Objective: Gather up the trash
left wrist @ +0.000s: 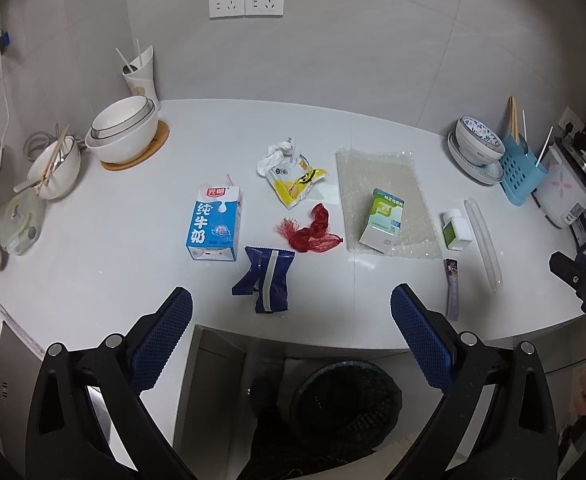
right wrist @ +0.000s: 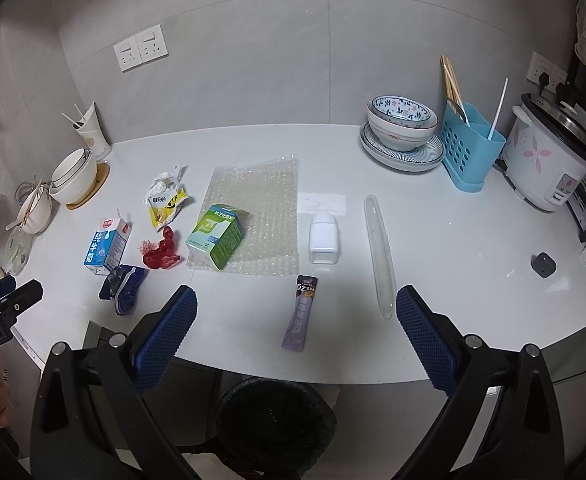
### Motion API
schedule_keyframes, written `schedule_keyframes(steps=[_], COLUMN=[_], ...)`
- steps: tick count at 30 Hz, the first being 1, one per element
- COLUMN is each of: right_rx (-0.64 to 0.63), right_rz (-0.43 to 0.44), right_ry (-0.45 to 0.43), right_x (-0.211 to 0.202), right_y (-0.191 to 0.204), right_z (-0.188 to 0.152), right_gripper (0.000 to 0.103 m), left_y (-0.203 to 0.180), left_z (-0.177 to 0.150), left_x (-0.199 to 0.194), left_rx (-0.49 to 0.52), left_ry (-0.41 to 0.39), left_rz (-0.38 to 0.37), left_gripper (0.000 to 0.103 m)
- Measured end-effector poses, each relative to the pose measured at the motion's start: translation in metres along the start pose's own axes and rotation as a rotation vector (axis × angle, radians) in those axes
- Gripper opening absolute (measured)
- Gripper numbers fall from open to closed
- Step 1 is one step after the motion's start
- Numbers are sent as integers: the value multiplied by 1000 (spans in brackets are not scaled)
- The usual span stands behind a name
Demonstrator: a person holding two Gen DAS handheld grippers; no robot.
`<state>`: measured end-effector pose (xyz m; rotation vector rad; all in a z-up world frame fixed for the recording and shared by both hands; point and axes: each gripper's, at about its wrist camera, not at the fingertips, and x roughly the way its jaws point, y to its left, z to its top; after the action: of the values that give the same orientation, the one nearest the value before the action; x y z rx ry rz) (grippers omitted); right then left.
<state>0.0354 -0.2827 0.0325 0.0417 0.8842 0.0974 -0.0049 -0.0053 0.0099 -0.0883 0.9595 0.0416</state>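
Trash lies across the white counter (left wrist: 93, 264): a blue milk carton (left wrist: 214, 222), a dark blue wrapper (left wrist: 266, 279), red netting (left wrist: 313, 232), a yellow packet with crumpled tissue (left wrist: 293, 176), a green-and-white box (left wrist: 383, 220) on bubble wrap (left wrist: 377, 184), a small white bottle (left wrist: 456, 229), a purple sachet (right wrist: 301, 312) and a clear plastic tube (right wrist: 380, 254). My left gripper (left wrist: 292, 312) is open, hovering at the counter's front edge just short of the blue wrapper (right wrist: 123, 286). My right gripper (right wrist: 296, 312) is open, near the sachet. A black bin (right wrist: 273, 412) sits below the counter.
Stacked white bowls (left wrist: 123, 128) and a bowl with chopsticks (left wrist: 55, 166) stand at the left. A patterned bowl on plates (right wrist: 403, 128), a blue utensil holder (right wrist: 471, 144) and a rice cooker (right wrist: 549, 156) stand at the right. A small dark object (right wrist: 543, 265) lies nearby.
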Motion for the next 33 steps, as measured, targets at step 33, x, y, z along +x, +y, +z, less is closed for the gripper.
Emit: schedule_keyframes(steps=[33], right_rx=[6], right_rz=[-49], right_ry=[90], right_x=[44], right_y=[23], right_z=[23], right_gripper=[95], left_y=[28], left_z=[31], left_x=[47], left_rx=[-12], left_ry=[86], left_rz=[-30], left_gripper=[97])
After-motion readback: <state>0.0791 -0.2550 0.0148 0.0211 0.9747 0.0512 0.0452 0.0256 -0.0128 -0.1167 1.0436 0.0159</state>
